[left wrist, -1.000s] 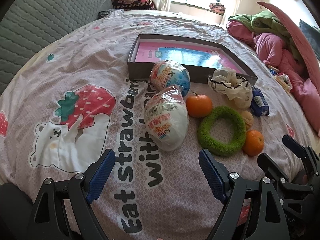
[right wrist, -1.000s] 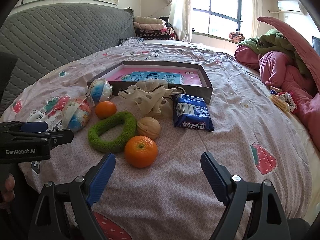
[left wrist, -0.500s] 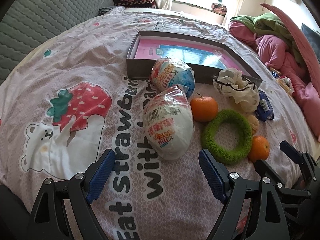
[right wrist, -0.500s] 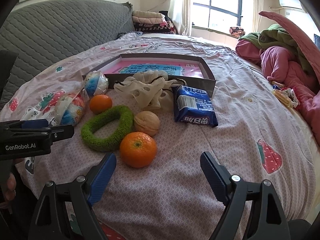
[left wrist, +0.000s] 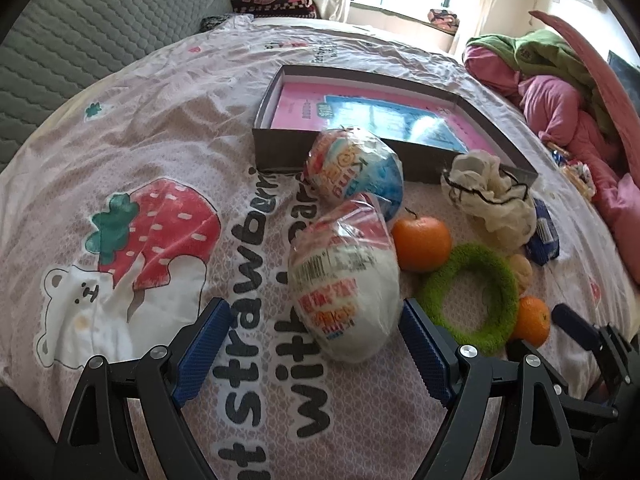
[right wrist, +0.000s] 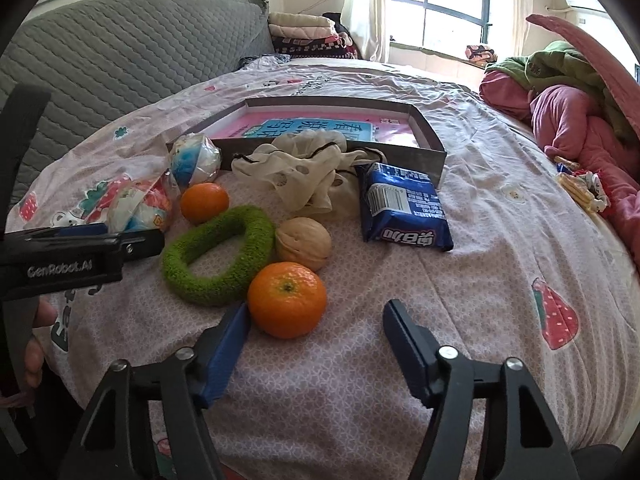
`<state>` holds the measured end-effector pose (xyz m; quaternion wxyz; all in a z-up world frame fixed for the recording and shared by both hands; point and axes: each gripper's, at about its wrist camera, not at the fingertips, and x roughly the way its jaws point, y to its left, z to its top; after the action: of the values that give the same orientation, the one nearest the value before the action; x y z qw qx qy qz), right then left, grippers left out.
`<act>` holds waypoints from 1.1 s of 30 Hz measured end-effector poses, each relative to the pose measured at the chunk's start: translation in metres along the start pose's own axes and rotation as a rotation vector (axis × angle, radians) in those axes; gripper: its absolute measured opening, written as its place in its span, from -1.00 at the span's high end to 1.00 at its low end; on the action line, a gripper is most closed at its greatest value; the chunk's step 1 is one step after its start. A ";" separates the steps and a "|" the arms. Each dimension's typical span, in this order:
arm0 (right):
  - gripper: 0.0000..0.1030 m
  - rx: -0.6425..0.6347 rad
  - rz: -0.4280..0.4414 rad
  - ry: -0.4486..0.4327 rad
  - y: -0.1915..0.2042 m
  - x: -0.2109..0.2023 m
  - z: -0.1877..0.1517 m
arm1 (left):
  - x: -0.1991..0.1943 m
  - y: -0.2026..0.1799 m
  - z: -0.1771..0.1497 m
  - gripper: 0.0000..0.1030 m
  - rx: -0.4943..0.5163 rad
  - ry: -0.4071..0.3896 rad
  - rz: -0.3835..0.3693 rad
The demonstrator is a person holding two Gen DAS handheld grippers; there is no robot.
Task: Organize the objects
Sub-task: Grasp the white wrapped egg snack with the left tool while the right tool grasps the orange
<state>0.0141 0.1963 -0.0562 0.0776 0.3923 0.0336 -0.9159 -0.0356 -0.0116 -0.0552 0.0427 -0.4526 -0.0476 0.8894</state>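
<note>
My left gripper (left wrist: pixel 314 348) is open, and the near end of a big plastic-wrapped toy egg (left wrist: pixel 344 288) lies between its fingers; the right finger (left wrist: pixel 424 352) is close beside it. A second wrapped egg (left wrist: pixel 356 168) lies behind, against the shallow grey box (left wrist: pixel 280 148). My right gripper (right wrist: pixel 318 340) is closing, jaws still apart. The near orange (right wrist: pixel 286 300) sits just in front, beside the left pad (right wrist: pixel 228 340) and clear of the right one. A green fuzzy ring (right wrist: pixel 216 256), a walnut (right wrist: pixel 304 244) and another orange (right wrist: pixel 204 202) lie behind it.
A blue snack packet (right wrist: pixel 404 208) and a cream drawstring pouch (right wrist: pixel 304 168) lie before the box wall (right wrist: pixel 432 148). The left gripper's body (right wrist: pixel 80 256) reaches in from the left. Pink and green bedding (right wrist: pixel 580 120) is piled at the right, a grey headboard (right wrist: pixel 120 52) behind.
The right jaws have narrowed and come nearer the near orange. The left gripper has moved forward, so the big wrapped egg now lies between its fingers.
</note>
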 end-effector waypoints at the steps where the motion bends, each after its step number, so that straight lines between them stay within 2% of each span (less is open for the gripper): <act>1: -0.30 0.000 0.003 0.000 0.000 0.001 0.001 | 0.001 0.001 0.001 -0.67 -0.004 -0.002 -0.006; 6: -0.19 0.001 0.018 -0.002 0.000 0.001 0.002 | 0.006 0.005 0.002 -0.67 -0.034 -0.010 -0.021; 13: -0.04 -0.021 0.025 -0.008 0.004 0.002 0.002 | 0.012 -0.001 0.004 -0.67 -0.001 -0.010 0.018; 15: 0.07 -0.029 0.032 -0.012 0.006 0.002 0.002 | 0.013 -0.004 0.005 -0.64 0.012 -0.010 0.030; 17: 0.20 -0.033 0.044 -0.017 0.006 0.002 0.002 | 0.015 -0.006 0.007 -0.48 0.022 -0.012 0.036; 24: 0.21 -0.040 0.056 -0.026 0.006 0.002 0.002 | 0.017 -0.013 0.009 -0.13 0.060 -0.018 0.037; 25: 0.21 -0.040 0.055 -0.028 0.006 0.002 0.002 | 0.017 -0.014 0.009 -0.02 0.067 -0.022 0.033; 33: 0.22 -0.022 0.043 -0.054 0.000 -0.005 0.004 | 0.004 -0.015 0.005 0.01 0.078 -0.047 -0.018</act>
<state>0.0145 0.1964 -0.0504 0.1025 0.3672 0.0332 -0.9239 -0.0412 0.0036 -0.0539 0.0669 -0.4292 -0.0180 0.9005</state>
